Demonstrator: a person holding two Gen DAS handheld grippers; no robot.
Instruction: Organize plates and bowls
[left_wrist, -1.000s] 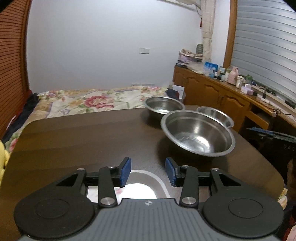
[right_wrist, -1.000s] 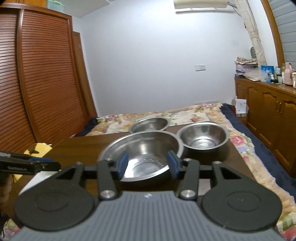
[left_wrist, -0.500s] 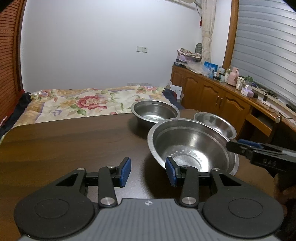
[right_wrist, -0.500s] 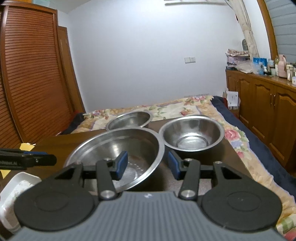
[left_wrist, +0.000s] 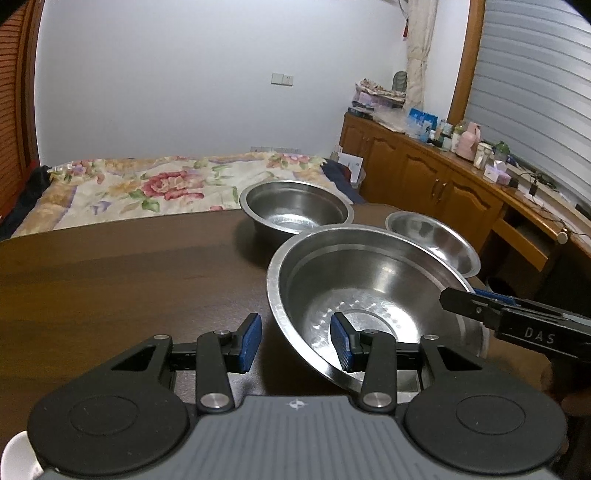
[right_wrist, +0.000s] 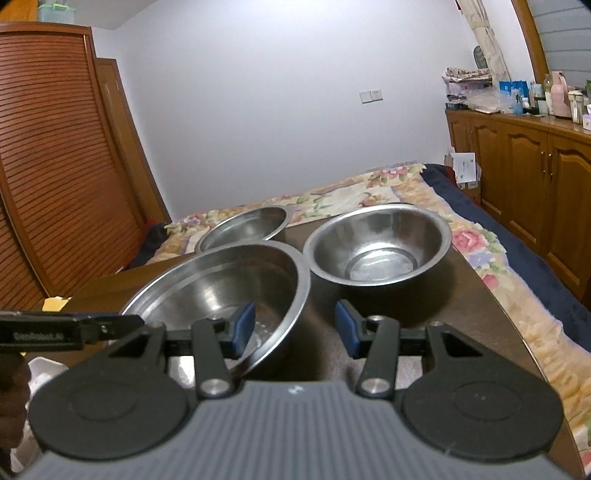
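A large steel bowl (left_wrist: 369, 291) (right_wrist: 221, 288) sits on the dark wooden table (left_wrist: 110, 277). My left gripper (left_wrist: 294, 345) is open and straddles the bowl's near rim, with one blue pad inside the bowl and the other outside. From the opposite side, my right gripper (right_wrist: 295, 330) is open and straddles the rim the same way. Behind the large bowl are a deep steel bowl (left_wrist: 295, 210) (right_wrist: 243, 229) and a smaller steel bowl (left_wrist: 432, 240) (right_wrist: 380, 247). Each gripper shows at the edge of the other's view.
A white dish (right_wrist: 40, 369) lies at the table's near left, mostly hidden by the gripper bodies. Past the table's far edge is a bed with a floral cover (left_wrist: 147, 184). Wooden cabinets (left_wrist: 443, 177) crowded with bottles line the right wall.
Both grippers have closed in on the large bowl from opposite sides. The left one came off the white dish and moved right. The rim now lies between each pair of fingers.
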